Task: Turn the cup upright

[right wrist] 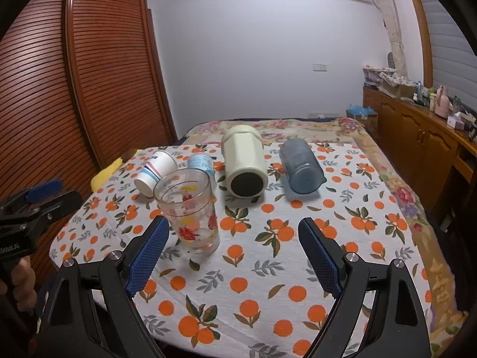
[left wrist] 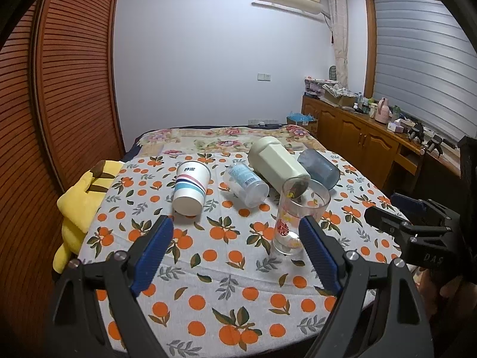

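A clear glass with red and yellow prints (left wrist: 298, 217) (right wrist: 190, 208) stands upright on the orange-print cloth. A striped paper cup (left wrist: 190, 188) (right wrist: 155, 171), a clear plastic cup with a blue label (left wrist: 247, 183) (right wrist: 202, 162), a cream faceted tumbler (left wrist: 277, 164) (right wrist: 244, 161) and a blue-grey cup (left wrist: 319, 168) (right wrist: 301, 165) lie on their sides behind it. My left gripper (left wrist: 237, 238) is open, the glass just inside its right finger. My right gripper (right wrist: 234, 238) is open, the glass just inside its left finger. Each gripper shows at the other view's edge, the right one (left wrist: 417, 226) and the left one (right wrist: 35, 205).
The cloth covers a table (left wrist: 223, 283) set against a floral-covered bed (left wrist: 214, 140). A yellow plush toy (left wrist: 80, 205) lies at the table's left edge. A slatted wooden wardrobe (left wrist: 59, 89) stands left. A cluttered wooden cabinet (left wrist: 357, 131) runs along the right.
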Demonstrator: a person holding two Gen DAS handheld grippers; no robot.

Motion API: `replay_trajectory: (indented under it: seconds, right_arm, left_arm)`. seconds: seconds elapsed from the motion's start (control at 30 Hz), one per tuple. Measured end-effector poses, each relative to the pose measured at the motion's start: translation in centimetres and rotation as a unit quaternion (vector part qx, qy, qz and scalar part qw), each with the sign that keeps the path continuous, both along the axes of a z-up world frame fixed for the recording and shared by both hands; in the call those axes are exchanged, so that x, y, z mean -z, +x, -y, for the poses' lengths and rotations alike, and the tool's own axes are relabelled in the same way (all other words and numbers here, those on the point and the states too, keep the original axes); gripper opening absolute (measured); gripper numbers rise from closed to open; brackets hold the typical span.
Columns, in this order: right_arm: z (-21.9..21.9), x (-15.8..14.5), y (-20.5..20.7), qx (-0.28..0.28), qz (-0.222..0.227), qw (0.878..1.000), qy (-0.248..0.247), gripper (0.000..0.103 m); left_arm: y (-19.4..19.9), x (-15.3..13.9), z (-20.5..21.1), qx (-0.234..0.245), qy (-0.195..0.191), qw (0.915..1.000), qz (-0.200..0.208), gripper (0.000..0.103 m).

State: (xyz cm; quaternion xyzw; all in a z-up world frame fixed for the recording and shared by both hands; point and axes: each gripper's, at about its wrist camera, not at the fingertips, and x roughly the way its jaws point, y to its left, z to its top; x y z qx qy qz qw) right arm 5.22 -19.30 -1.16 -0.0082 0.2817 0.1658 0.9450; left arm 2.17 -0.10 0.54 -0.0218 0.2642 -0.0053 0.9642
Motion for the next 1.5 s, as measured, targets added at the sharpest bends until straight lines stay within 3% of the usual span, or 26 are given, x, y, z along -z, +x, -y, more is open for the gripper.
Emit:
replay_trajectory:
  seconds: [1.5]
  right_arm:
    - [0.06, 0.12, -0.23, 0.003, 0.003, 1.000, -0.003, 0.090]
  left_arm:
    - [-0.26, 0.50, 0.24, 0.002, -0.003, 1.0000, -0.003, 0.087]
